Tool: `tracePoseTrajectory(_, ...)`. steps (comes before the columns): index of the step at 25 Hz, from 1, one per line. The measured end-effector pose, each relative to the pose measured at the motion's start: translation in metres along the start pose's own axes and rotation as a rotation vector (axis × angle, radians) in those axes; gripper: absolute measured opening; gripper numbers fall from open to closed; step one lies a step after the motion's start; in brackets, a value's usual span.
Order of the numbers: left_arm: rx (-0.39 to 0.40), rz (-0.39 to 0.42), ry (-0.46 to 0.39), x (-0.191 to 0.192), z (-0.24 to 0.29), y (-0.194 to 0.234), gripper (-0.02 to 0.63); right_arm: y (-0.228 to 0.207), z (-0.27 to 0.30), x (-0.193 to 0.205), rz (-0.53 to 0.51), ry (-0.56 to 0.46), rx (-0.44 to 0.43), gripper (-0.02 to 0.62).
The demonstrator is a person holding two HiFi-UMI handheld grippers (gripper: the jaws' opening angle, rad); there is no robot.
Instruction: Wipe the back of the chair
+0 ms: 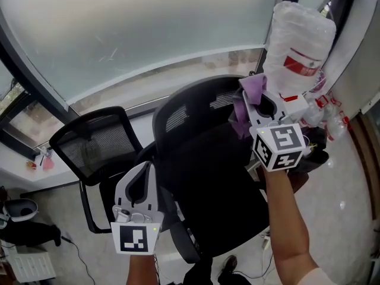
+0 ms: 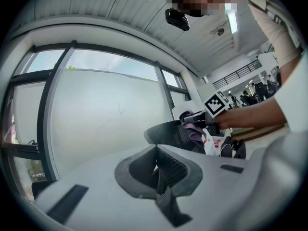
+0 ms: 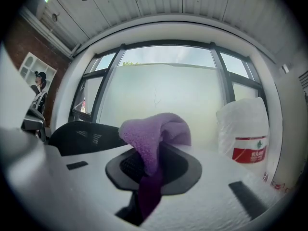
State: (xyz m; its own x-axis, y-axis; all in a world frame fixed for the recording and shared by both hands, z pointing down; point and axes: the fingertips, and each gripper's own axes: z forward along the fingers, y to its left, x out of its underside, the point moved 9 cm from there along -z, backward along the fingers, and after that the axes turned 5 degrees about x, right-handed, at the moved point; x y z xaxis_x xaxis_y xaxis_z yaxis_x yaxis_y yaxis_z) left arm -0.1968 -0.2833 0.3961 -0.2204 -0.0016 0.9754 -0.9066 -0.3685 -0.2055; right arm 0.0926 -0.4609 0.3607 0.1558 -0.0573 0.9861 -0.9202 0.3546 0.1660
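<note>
A black mesh office chair (image 1: pixel 202 159) stands below me, its back's top edge (image 1: pixel 208 94) toward the window. My right gripper (image 1: pixel 256 100) is shut on a purple cloth (image 1: pixel 249 103) and sits at the right end of that top edge. The purple cloth (image 3: pixel 154 138) bulges out of the jaws and hangs down in the right gripper view, where the chair back (image 3: pixel 84 134) lies to the left. My left gripper (image 1: pixel 142 180) is held low at the chair's left side, shut with nothing in it. From the left gripper view the chair back (image 2: pixel 168 131) and the cloth (image 2: pixel 195 129) are seen ahead.
A second black mesh chair (image 1: pixel 95 147) stands to the left by the window sill (image 1: pixel 136 108). A large upturned water bottle (image 1: pixel 297 46) with a red label stands right of the chair, with plastic bags (image 1: pixel 323 108) beside it. Frosted window glass (image 1: pixel 136 28) fills the background.
</note>
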Motion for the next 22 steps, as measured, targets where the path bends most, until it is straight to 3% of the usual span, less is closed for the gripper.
tracePoseTrajectory(5, -0.023, -0.017, 0.008, 0.003, -0.007, 0.007, 0.006, 0.046, 0.008, 0.003, -0.003, -0.005, -0.109, 0.052)
tracePoseTrajectory(12, -0.049, -0.009, 0.009, 0.005, -0.013, 0.014, 0.006, 0.171, -0.009, -0.015, -0.061, -0.066, -0.462, 0.053)
tracePoseTrajectory(15, -0.054, -0.004, 0.010, 0.005, -0.014, 0.015, 0.006, 0.185, -0.016, -0.019, -0.035, -0.082, -0.485, 0.052)
tracePoseTrajectory(22, -0.042, -0.004, 0.005, 0.002, -0.010, 0.011, 0.006, 0.166, -0.010, -0.010, -0.046, -0.051, -0.456, 0.053)
